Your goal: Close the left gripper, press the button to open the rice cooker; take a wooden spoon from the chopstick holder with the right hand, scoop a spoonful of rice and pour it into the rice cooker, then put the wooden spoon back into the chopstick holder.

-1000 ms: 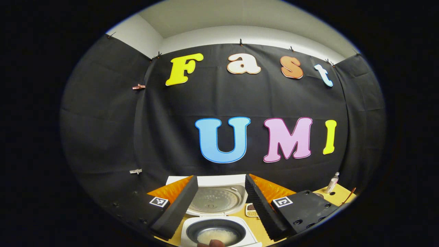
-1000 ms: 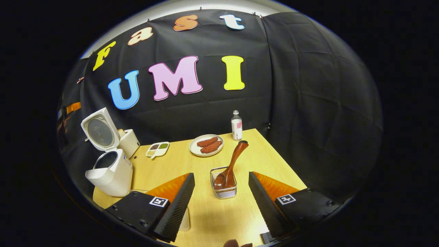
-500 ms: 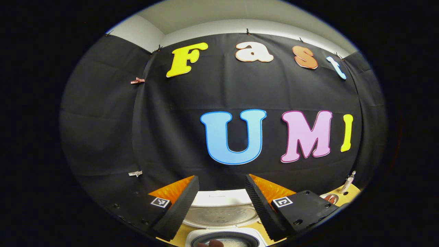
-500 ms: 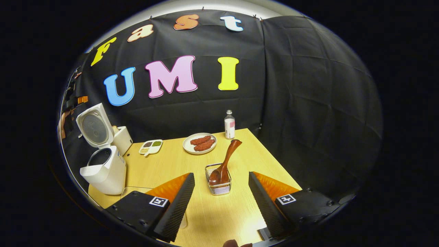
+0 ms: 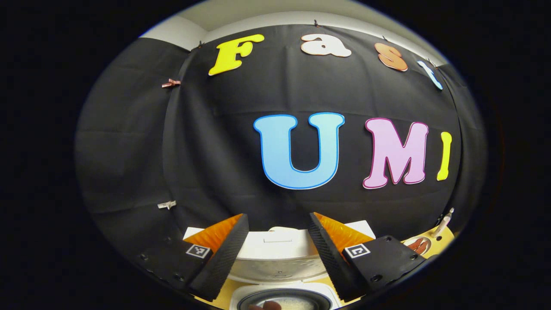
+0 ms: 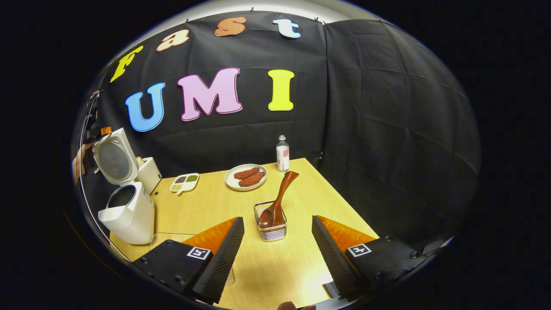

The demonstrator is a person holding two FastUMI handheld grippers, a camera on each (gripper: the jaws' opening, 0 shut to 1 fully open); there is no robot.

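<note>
The white rice cooker (image 6: 129, 211) stands at the table's left with its lid (image 6: 111, 157) raised. In the left gripper view my left gripper (image 5: 277, 217) is open above that lid (image 5: 275, 254), and the inner pot (image 5: 284, 301) with rice shows at the bottom edge. In the right gripper view my right gripper (image 6: 277, 220) is open with nothing between its fingers. Just ahead of it the brown wooden spoon (image 6: 280, 198) leans bowl-down in the wire chopstick holder (image 6: 270, 226), handle tilted back to the right.
A plate of sausages (image 6: 246, 176), a small bottle (image 6: 282, 159) and a divided dish (image 6: 184, 181) sit at the back of the wooden table (image 6: 206, 206). A white box (image 6: 148, 172) stands behind the cooker. A hand (image 6: 78, 161) is beside the lid.
The left gripper has moved forward over the cooker, so the pot has slid down its view. The right gripper has drawn back a little from the holder. Both stay open.
</note>
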